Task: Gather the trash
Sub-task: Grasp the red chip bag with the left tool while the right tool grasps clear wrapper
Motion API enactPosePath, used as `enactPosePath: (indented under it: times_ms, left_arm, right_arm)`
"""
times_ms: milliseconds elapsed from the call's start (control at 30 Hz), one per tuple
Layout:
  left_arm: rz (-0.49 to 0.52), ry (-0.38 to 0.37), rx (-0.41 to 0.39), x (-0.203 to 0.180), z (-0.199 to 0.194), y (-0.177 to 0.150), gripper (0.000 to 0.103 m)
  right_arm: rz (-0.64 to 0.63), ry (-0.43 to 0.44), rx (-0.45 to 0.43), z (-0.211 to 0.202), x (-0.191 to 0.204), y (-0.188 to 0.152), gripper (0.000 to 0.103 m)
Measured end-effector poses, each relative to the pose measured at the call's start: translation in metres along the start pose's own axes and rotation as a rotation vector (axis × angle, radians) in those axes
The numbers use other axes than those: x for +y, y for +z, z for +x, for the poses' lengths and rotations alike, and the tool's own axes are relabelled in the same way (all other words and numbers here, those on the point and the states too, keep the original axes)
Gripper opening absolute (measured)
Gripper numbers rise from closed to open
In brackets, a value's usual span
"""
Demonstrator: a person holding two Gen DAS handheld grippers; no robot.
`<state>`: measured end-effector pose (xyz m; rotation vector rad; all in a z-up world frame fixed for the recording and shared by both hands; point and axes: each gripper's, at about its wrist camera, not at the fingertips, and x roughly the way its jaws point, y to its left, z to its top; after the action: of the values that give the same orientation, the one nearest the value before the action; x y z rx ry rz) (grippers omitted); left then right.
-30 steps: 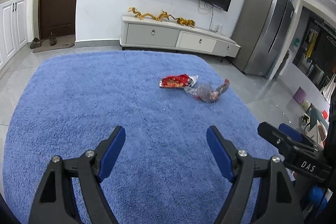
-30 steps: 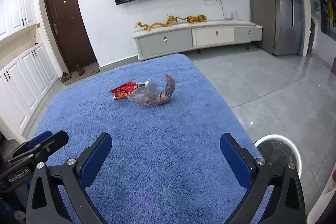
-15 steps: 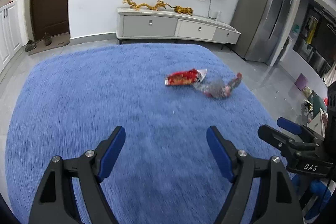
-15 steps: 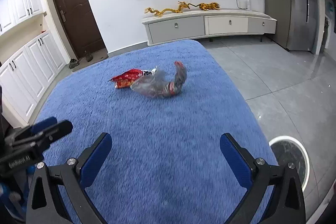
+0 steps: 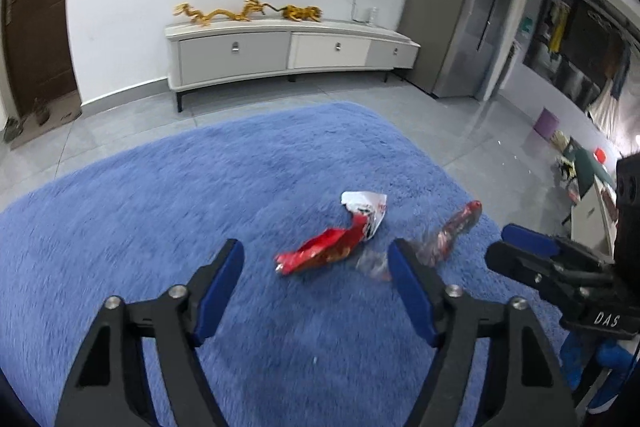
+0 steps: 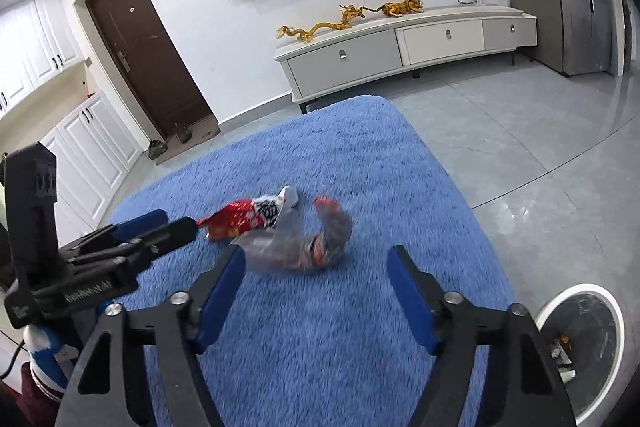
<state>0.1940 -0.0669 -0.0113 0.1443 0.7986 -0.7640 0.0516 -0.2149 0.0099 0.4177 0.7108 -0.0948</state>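
Note:
A red snack wrapper (image 5: 332, 247) with a white torn end lies on the blue rug (image 5: 160, 207). A crumpled clear plastic bag (image 5: 448, 239) with red bits lies just right of it. My left gripper (image 5: 316, 263) is open, low over the rug, with the wrapper between and just beyond its fingertips. My right gripper (image 6: 316, 267) is open, with the clear bag (image 6: 304, 239) between and just beyond its fingertips; the red wrapper (image 6: 244, 215) lies left of the bag. Each gripper also shows in the other's view.
A round white-rimmed trash bin (image 6: 580, 331) with some litter inside stands on the grey tile floor at the rug's right edge. A white TV cabinet (image 5: 288, 55) stands along the far wall under the TV. A brown door (image 6: 140, 47) and white cupboards (image 6: 72, 155) are at the left.
Both grippers have moved forward and down toward the trash, which now sits at their fingertips. Both stay open.

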Motion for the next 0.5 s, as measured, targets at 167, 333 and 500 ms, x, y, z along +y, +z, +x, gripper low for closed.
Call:
enactPosePath:
  times_ms: [167, 333, 500]
  left_arm:
    - [0.044, -0.014, 0.024, -0.008, 0.022, 0.012, 0.069]
    - [0.06, -0.012, 0.08, -0.011, 0.047, 0.014, 0.055]
    - [-0.004, -0.045, 0.092, -0.001, 0.054, 0.009, 0.037]
  right_arm:
    - [0.021, 0.008, 0.006, 0.012, -0.008, 0.008, 0.065]
    - [0.057, 0.028, 0.016, 0.024, -0.015, 0.013, 0.05]
    - [0.063, 0.051, 0.033, 0.027, -0.019, 0.012, 0.027]
